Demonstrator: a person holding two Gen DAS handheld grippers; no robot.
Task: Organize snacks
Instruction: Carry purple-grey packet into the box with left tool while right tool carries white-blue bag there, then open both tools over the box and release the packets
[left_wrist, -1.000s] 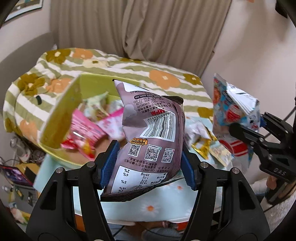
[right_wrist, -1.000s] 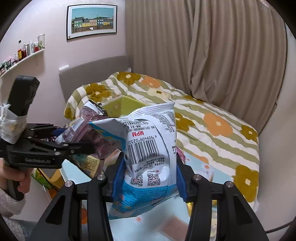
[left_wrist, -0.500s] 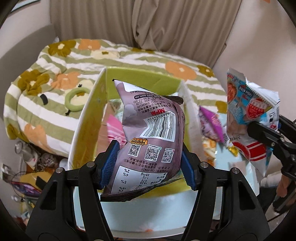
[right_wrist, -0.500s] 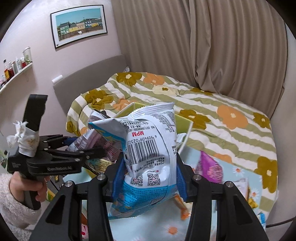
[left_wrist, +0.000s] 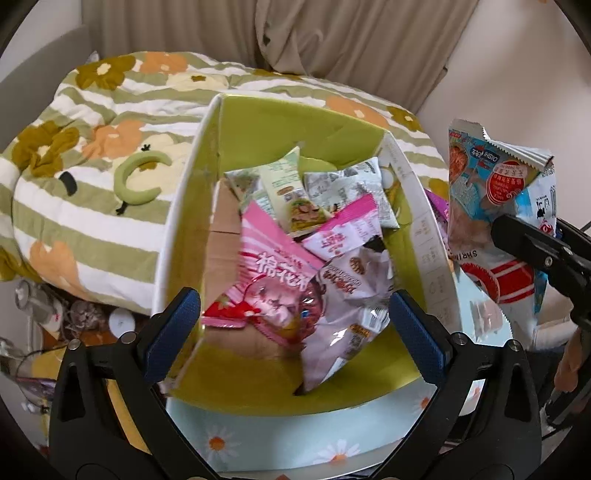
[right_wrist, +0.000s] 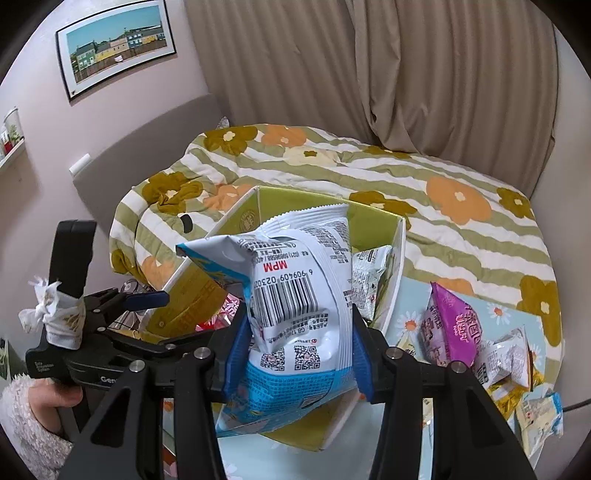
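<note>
Snacks fill the green box on my table: pink bag, mauve bag, pale packets. My left gripper hangs over them, jaws opening, nothing between them. My right gripper pinches the blue bag above the box's near wall. A purple bag and small packets lie by the table's right edge. A flowered quilt lies beyond the box.
</note>
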